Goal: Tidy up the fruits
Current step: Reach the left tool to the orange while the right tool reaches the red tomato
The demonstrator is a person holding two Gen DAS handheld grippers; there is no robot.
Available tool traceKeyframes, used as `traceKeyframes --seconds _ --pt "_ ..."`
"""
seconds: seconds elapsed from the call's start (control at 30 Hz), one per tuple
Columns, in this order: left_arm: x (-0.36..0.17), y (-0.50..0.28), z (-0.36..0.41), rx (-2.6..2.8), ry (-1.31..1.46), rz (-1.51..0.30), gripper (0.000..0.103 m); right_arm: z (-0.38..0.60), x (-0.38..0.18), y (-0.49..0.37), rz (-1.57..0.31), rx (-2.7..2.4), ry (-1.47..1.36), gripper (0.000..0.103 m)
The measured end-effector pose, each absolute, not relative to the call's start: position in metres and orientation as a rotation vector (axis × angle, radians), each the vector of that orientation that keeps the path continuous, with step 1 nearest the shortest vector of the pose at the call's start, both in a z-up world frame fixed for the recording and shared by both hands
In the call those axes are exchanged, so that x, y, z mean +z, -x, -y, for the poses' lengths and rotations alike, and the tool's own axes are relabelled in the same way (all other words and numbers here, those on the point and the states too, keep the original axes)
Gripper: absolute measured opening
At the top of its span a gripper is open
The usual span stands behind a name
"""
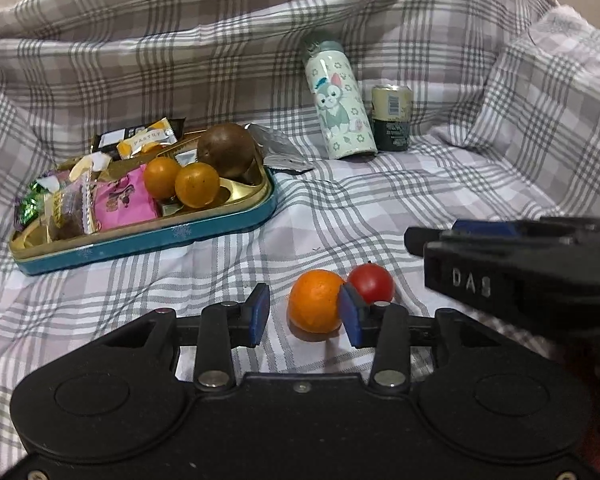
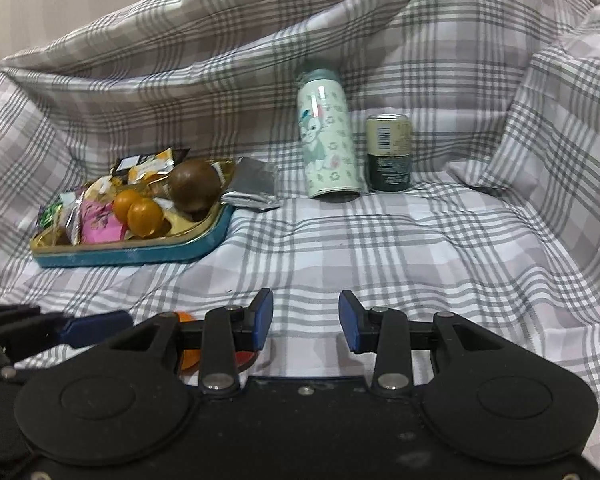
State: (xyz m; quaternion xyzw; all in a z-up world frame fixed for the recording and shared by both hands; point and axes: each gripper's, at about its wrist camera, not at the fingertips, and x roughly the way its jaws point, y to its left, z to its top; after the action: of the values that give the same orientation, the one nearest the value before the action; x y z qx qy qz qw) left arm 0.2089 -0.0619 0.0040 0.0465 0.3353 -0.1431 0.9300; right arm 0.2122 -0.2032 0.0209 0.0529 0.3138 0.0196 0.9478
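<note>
The left claw (image 1: 305,314) stands released, its blue pads (image 1: 260,312) apart with an orange (image 1: 315,305) lying on the checked cloth (image 1: 340,208) between them. The right-hand pad touches or nearly touches the orange's side; the left-hand pad is clear of it. A red tomato (image 1: 371,283) sits against the orange at its 2 o'clock, just behind that right-hand pad.

The right claw (image 2: 306,320) shows a gap between its pads with nothing in it but cloth, though this is about as tight as it clenches. It enters the left wrist view at 3 o'clock as a black body marked "DAS" (image 1: 520,276). In its own view the orange (image 2: 188,356) peeks out at 9 o'clock under the linkage.

At 10 o'clock from the left claw, well apart, lies a teal tin (image 1: 148,236) with gold lining. It holds two small oranges (image 1: 180,182), a brown round fruit (image 1: 226,154) and wrapped snacks (image 1: 120,200). A silver wrapper (image 1: 280,148) lies just beside the tin's far corner.

At 12 to 1 o'clock, farther back, a cartoon-printed bottle (image 1: 340,104) stands slightly tilted, with a can (image 1: 392,118) just beside it on the right.
</note>
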Motion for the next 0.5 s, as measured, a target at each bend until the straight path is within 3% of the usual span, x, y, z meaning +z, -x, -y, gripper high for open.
traceKeyframes --seconds 0.5 --pt "0.004 -0.225 0.015 -0.123 0.059 -0.709 0.048 0.191 0.016 -0.213 -0.656 0.119 -0.101 0.039"
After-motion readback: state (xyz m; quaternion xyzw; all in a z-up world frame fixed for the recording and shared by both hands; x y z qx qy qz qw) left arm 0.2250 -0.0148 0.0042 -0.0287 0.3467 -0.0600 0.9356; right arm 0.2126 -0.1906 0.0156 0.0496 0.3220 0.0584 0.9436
